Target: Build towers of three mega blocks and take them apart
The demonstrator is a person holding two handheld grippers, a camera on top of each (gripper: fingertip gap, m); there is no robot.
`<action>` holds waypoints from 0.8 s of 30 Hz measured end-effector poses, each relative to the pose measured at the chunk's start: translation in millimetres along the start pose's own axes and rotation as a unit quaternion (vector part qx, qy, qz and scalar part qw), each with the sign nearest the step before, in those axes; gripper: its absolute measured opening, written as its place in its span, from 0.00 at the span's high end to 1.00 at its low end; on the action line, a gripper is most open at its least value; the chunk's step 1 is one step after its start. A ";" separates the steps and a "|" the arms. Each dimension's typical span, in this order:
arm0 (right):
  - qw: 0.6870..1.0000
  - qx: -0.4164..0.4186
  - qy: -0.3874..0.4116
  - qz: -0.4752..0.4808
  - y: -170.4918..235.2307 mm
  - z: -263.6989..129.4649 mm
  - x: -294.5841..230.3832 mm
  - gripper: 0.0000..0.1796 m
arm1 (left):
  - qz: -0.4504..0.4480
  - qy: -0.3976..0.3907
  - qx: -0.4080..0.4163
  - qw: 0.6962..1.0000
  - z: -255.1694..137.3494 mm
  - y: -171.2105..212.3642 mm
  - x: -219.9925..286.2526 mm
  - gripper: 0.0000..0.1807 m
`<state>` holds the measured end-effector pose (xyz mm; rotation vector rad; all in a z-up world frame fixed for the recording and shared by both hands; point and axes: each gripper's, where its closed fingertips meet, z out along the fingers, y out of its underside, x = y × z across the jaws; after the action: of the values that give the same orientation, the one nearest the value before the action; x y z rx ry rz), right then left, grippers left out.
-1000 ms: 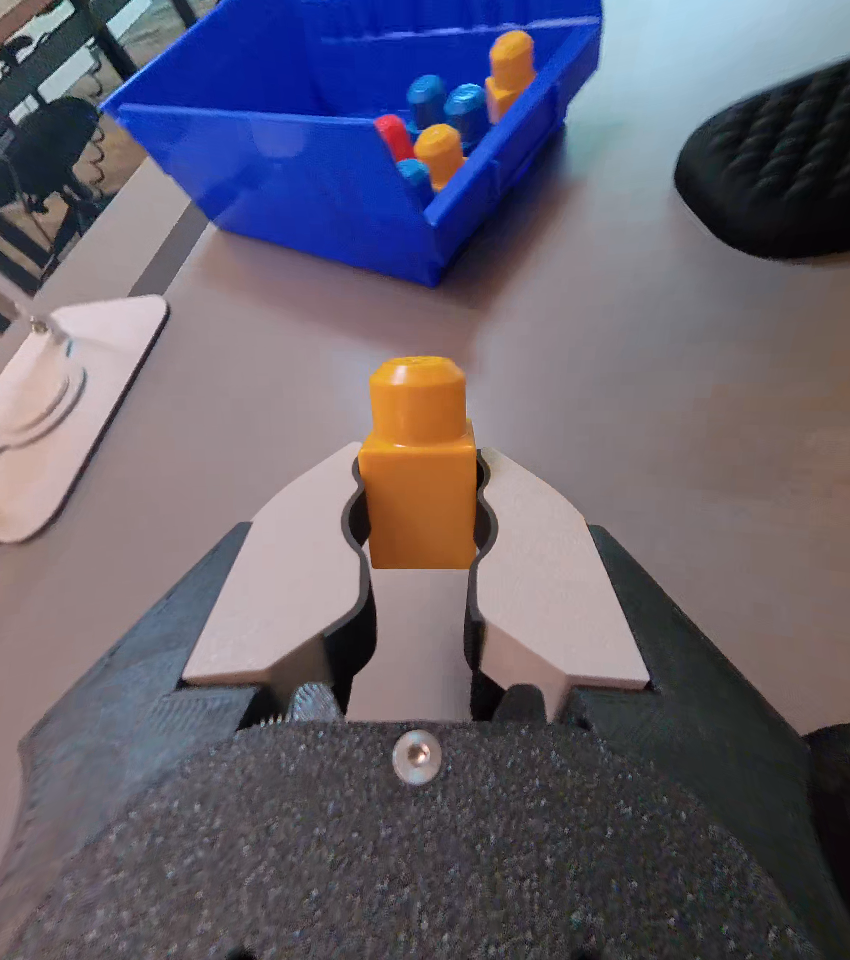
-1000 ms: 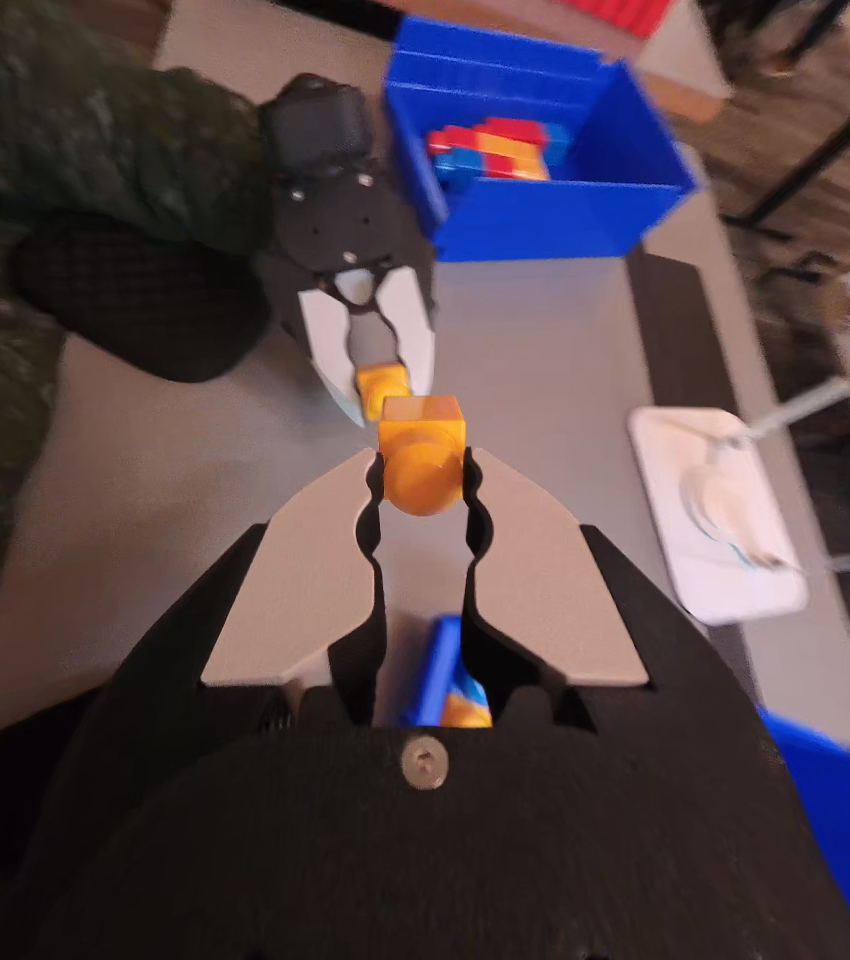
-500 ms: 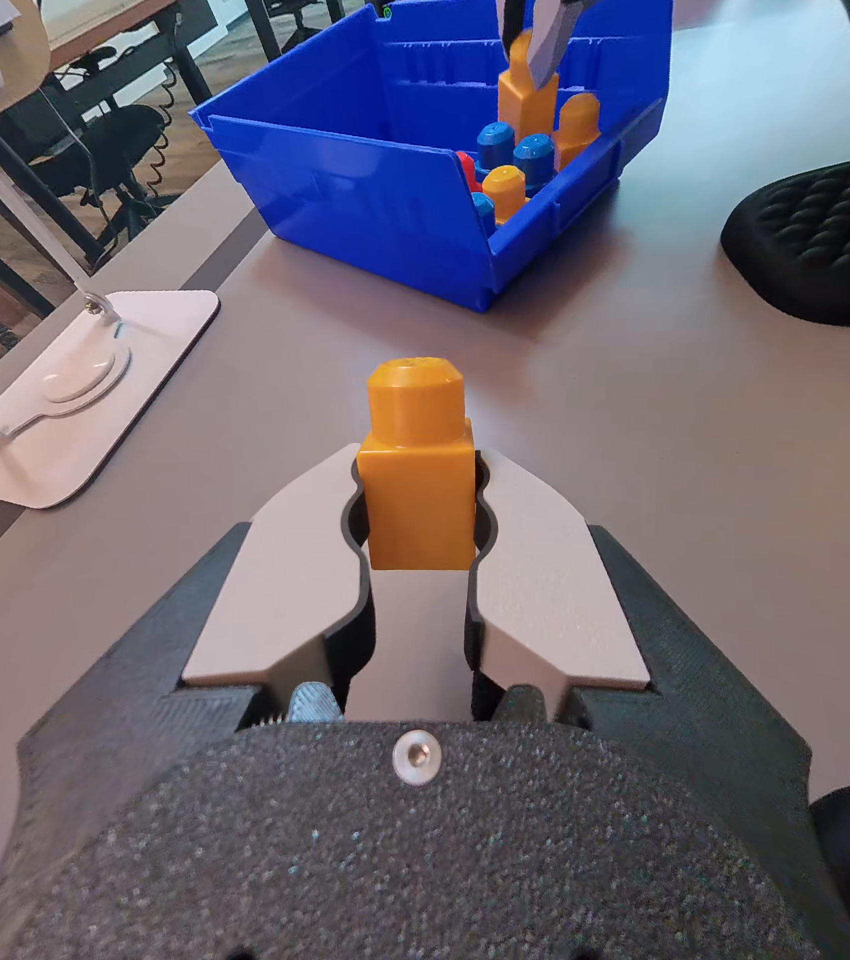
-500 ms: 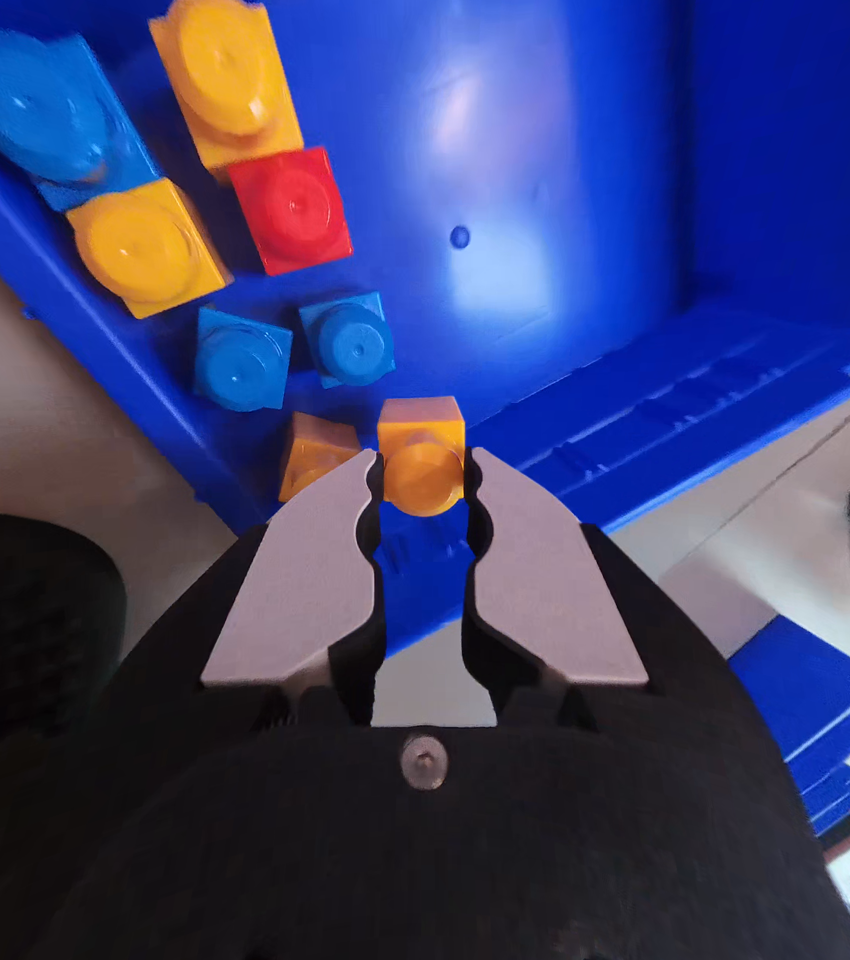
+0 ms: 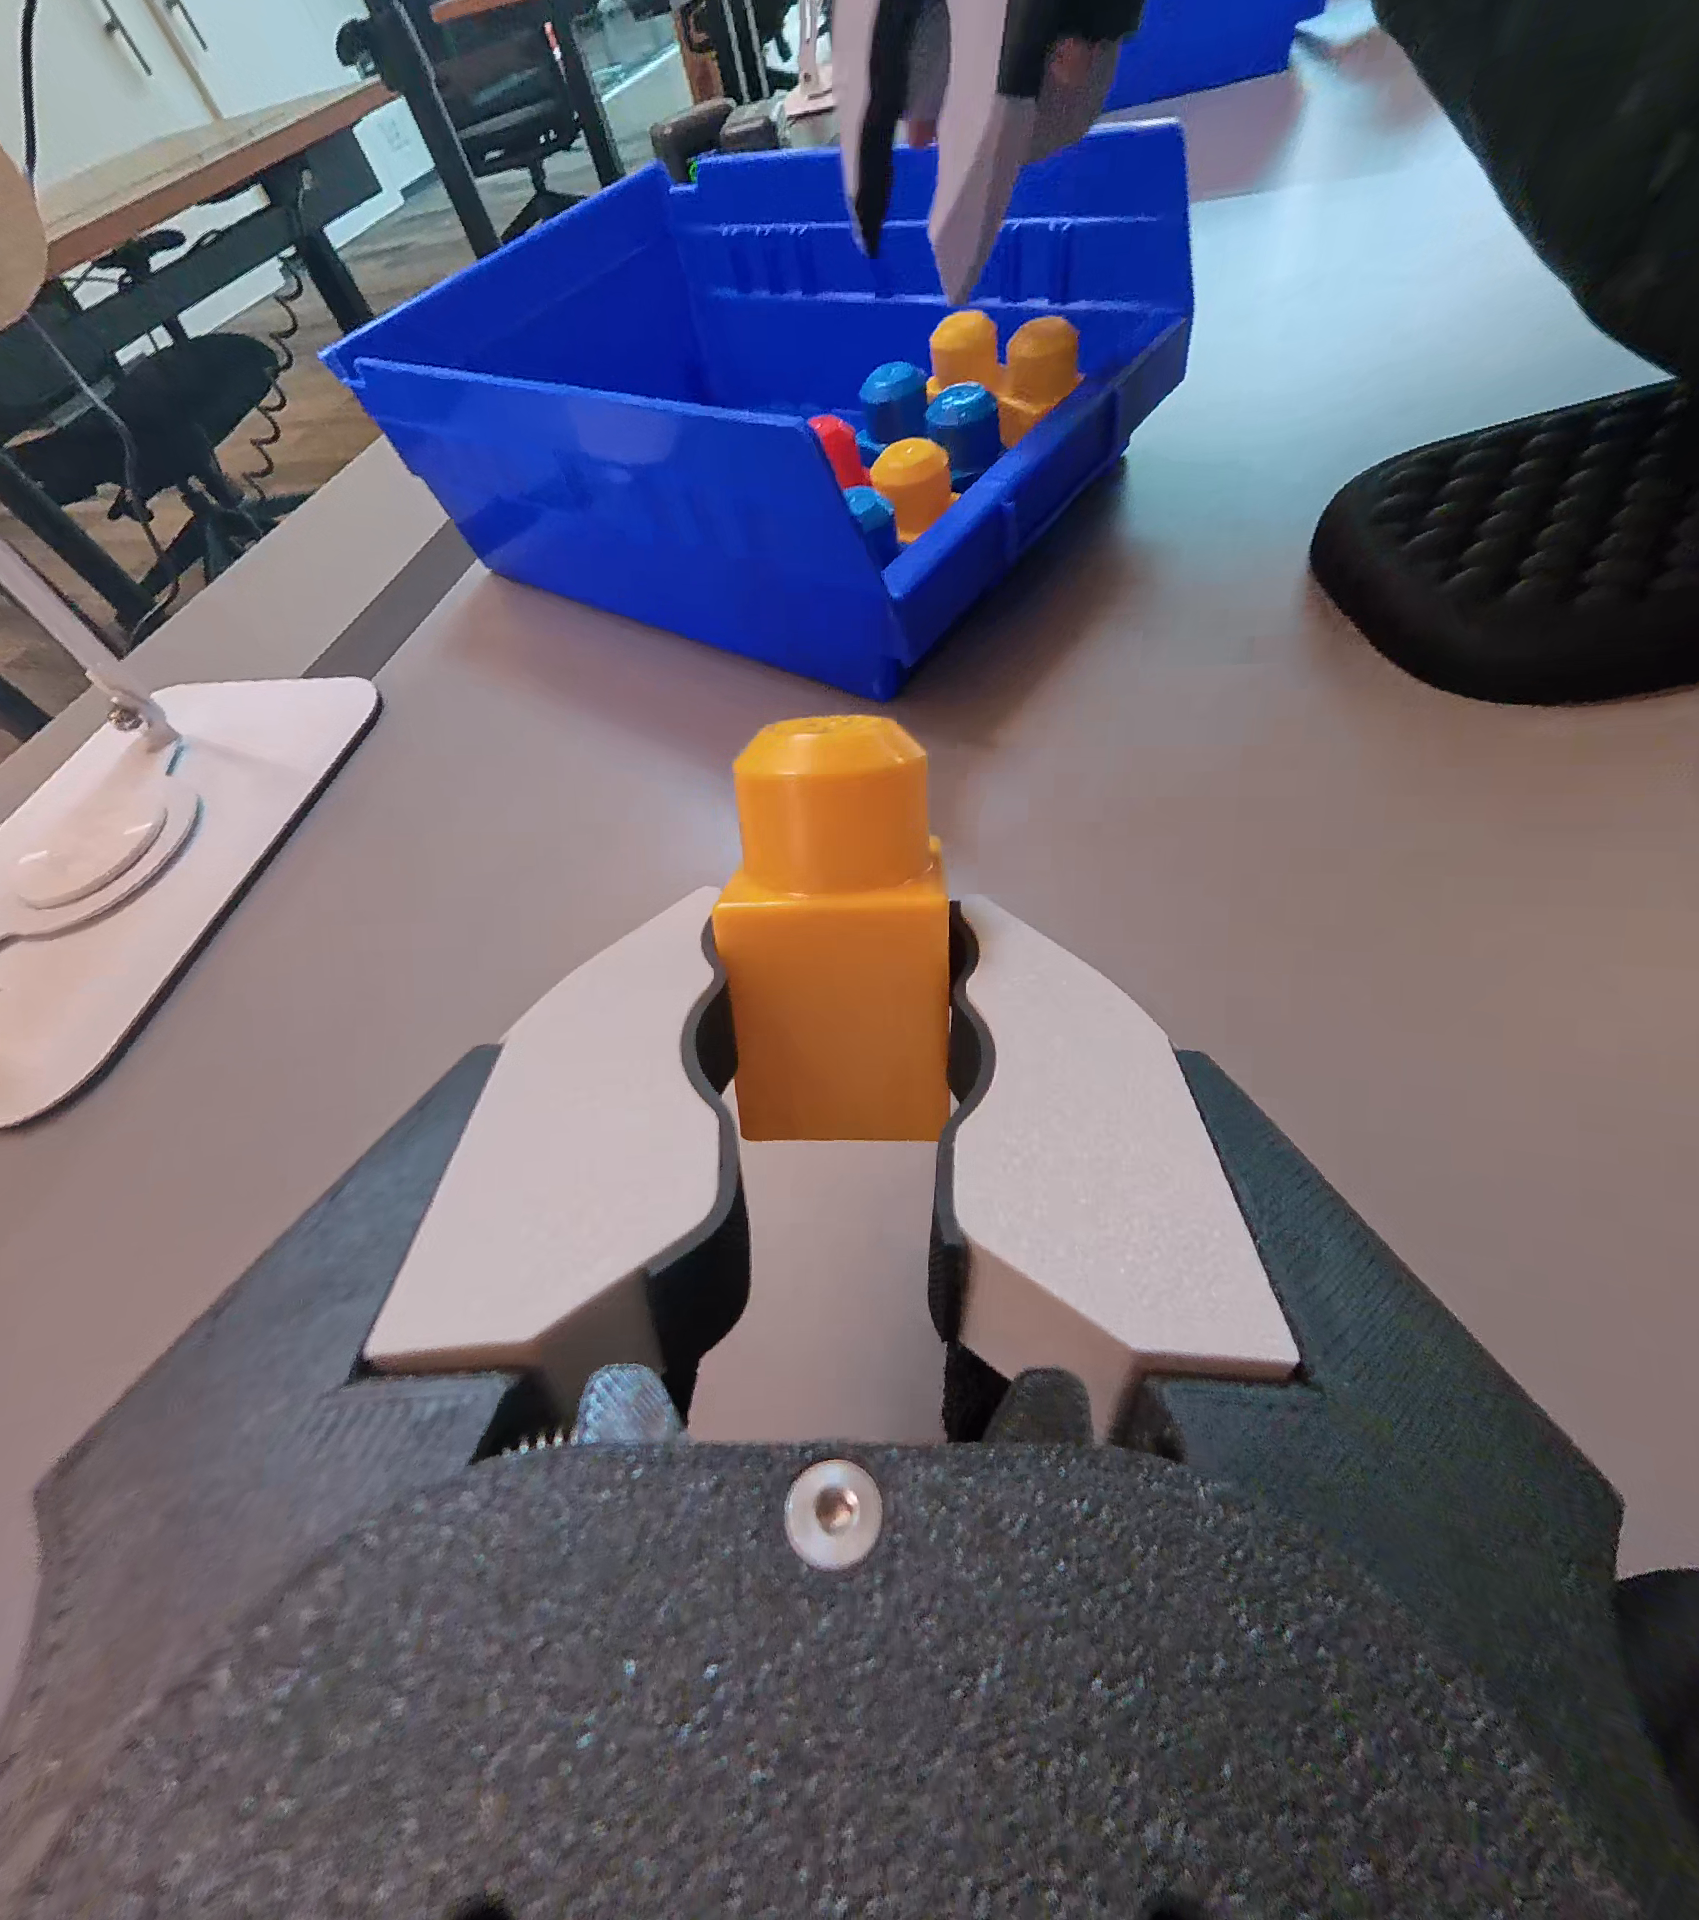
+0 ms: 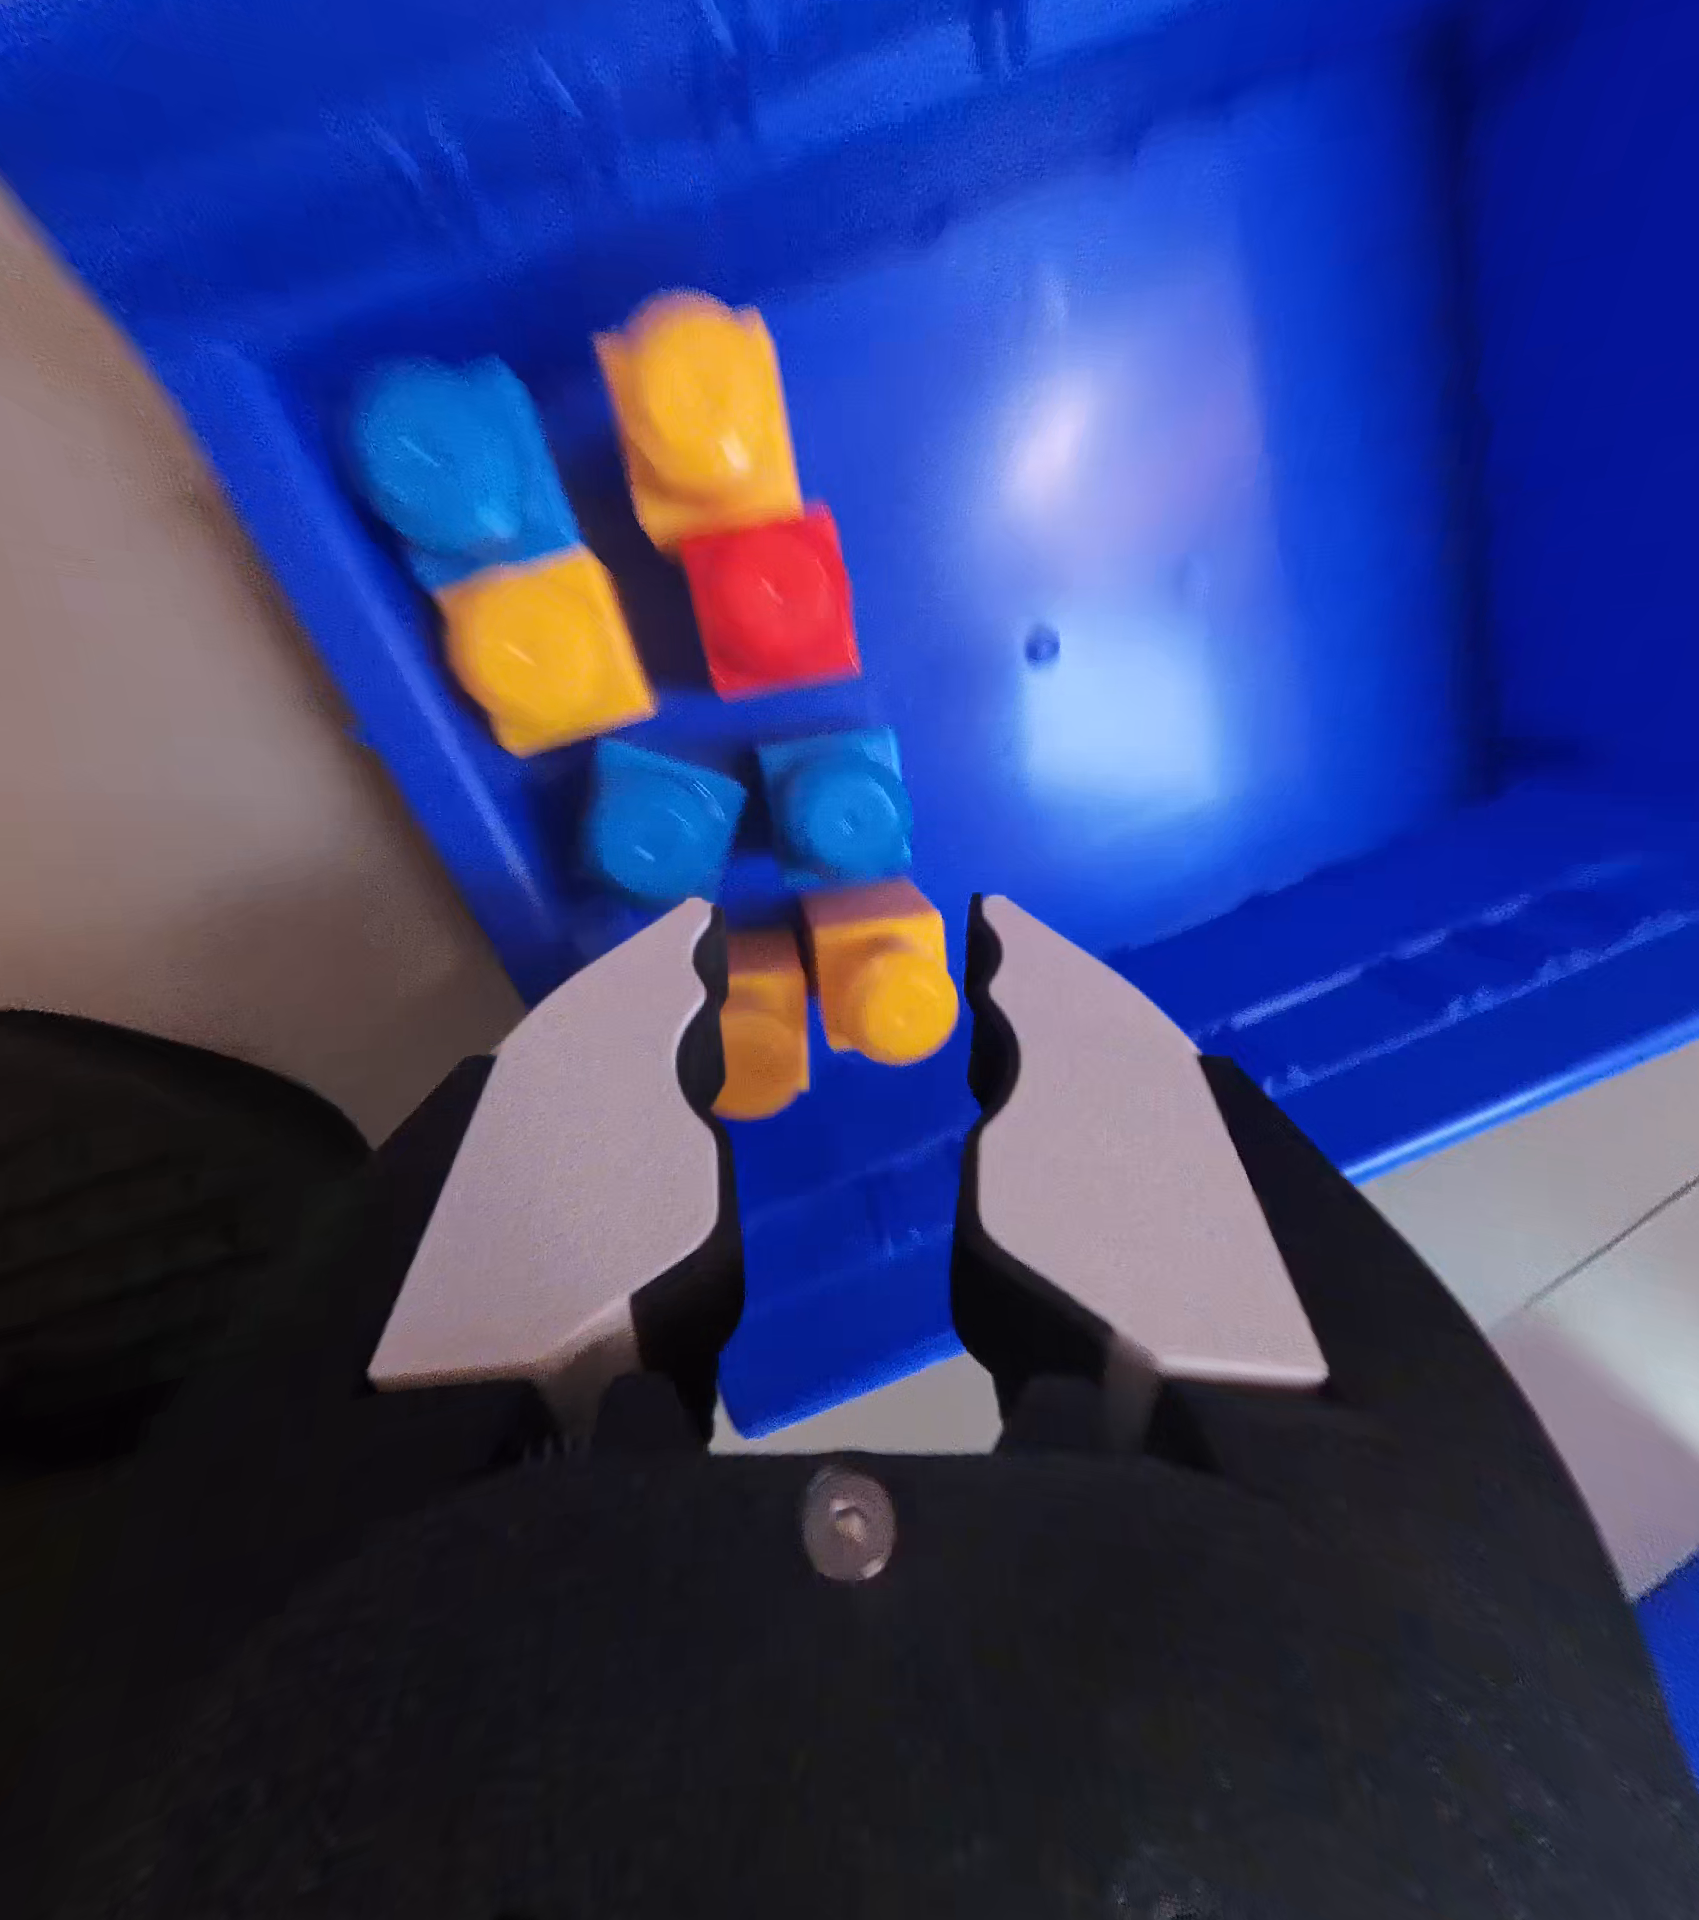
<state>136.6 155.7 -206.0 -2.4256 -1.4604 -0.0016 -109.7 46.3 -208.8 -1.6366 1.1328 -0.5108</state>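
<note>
One orange block [image 5: 834,977] sits pinched upright in our left gripper [image 5: 837,1023] near the table; our right gripper [image 6: 840,997], parted and empty, hovers above the blue bin [image 6: 1447,436]; we lift straight clear.

9 blocks [image 6: 541,655], 1 blue bin [image 5: 616,488], 2 tools [image 5: 832,1023], 1 lamp base [image 5: 97,862]

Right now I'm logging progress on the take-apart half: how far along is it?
Done: eight blocks lie loose in the blue bin, none stacked, and the right gripper hangs open and empty above two orange ones at the near end. In hand: the left gripper is shut on a single orange block over the table. Left: that block likely goes into the bin.
</note>
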 end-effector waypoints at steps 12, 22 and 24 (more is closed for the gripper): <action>0.883 0.258 -0.126 -0.371 -147.4 -36.0 -229.6 0.74 | 0.046 0.031 0.024 0.998 2.9 -15.9 26.7 0.80; 0.891 0.365 -0.034 -0.269 -160.2 -85.7 -149.7 0.84 | 0.003 -0.039 0.068 0.997 -12.1 -29.6 -7.1 0.83; 0.909 0.369 0.061 -0.185 -154.0 -97.2 -87.0 0.84 | -0.024 -0.047 0.087 0.995 -18.0 -34.3 -15.2 0.90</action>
<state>-22.9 121.9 -87.1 -1.5045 -1.4876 0.2613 -116.3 51.0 -168.0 -1.5235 0.9539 -0.5422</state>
